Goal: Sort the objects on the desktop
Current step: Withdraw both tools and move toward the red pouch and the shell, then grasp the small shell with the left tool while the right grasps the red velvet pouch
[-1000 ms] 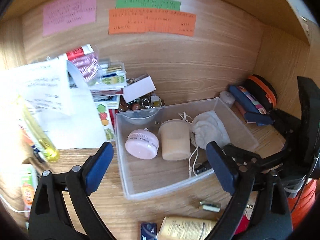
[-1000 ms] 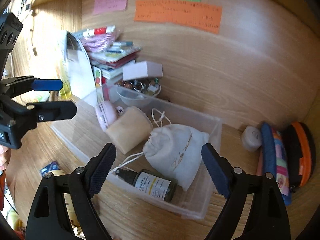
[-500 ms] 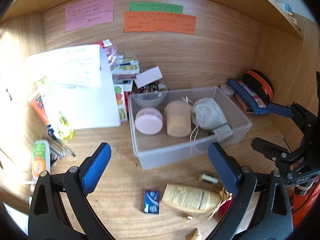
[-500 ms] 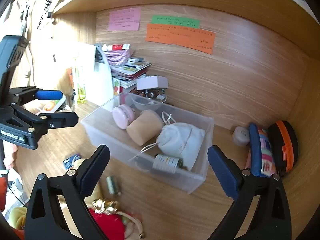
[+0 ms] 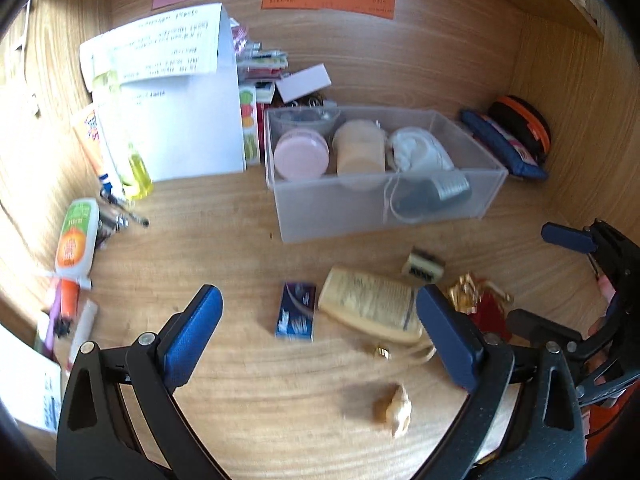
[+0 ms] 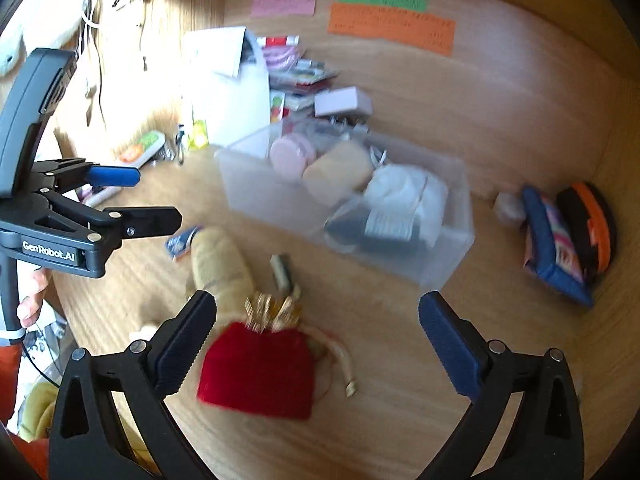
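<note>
A clear plastic bin (image 5: 384, 208) (image 6: 448, 264) on the wooden desk holds a pink round case (image 5: 301, 158), a beige cylinder (image 5: 359, 151), a white pouch (image 5: 420, 154) and a dark bottle (image 5: 434, 194). In front of it lie a cream tube (image 5: 370, 304) (image 6: 220, 260), a small blue packet (image 5: 296, 312), a small cream and black item (image 5: 423, 266), a red pouch with gold trim (image 6: 260, 364) and a shell (image 5: 394, 404). My left gripper (image 5: 318, 340) is open and empty above the desk in front of the packet. My right gripper (image 6: 316, 344) is open and empty, with the red pouch between its fingers.
A white paper sheet (image 5: 176, 120) leans over a pile of books and packets at the back left. Tubes and pens (image 5: 76, 236) lie at the left edge. A blue pencil case (image 6: 552, 240) and an orange-trimmed black case (image 6: 588, 224) sit at the right wall.
Both grippers have pulled back and up from the bin. The loose things in front of the bin have come into view. Both stay open.
</note>
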{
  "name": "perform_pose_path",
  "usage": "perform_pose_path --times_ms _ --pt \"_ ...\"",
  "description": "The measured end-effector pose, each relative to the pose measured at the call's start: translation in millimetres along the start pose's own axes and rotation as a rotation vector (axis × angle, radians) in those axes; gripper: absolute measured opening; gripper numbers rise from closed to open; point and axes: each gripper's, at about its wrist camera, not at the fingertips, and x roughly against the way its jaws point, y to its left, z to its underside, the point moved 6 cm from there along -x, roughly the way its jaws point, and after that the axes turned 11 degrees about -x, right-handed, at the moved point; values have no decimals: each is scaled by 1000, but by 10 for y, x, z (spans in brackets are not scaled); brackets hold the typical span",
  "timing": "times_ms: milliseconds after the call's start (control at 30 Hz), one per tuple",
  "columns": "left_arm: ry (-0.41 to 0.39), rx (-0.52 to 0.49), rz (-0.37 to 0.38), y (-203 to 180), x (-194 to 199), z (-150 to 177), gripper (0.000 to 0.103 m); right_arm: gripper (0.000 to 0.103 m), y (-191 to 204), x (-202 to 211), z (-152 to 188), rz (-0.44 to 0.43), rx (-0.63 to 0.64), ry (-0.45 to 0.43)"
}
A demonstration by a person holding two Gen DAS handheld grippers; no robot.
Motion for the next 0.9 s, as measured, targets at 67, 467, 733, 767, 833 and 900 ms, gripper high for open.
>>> perform_pose_path --times_ms 67,467,733,767,833,900 --pt "6 -3 6 -35 10 104 99 101 19 -17 115 -18 -19 21" --pt "27 -44 34 -229 40 589 99 99 90 -242 509 -109 -119 138" --pt "23 -85 49 -383 52 703 99 78 224 -363 594 -86 -68 162" --pt "23 -90 47 -401 45 710 99 76 232 -372 600 -71 -52 159" --pt "26 -100 45 -439 23 728 98 75 244 -384 600 -59 -44 148" --pt "29 -109 48 -468 2 743 91 70 237 -387 588 -46 -38 133"
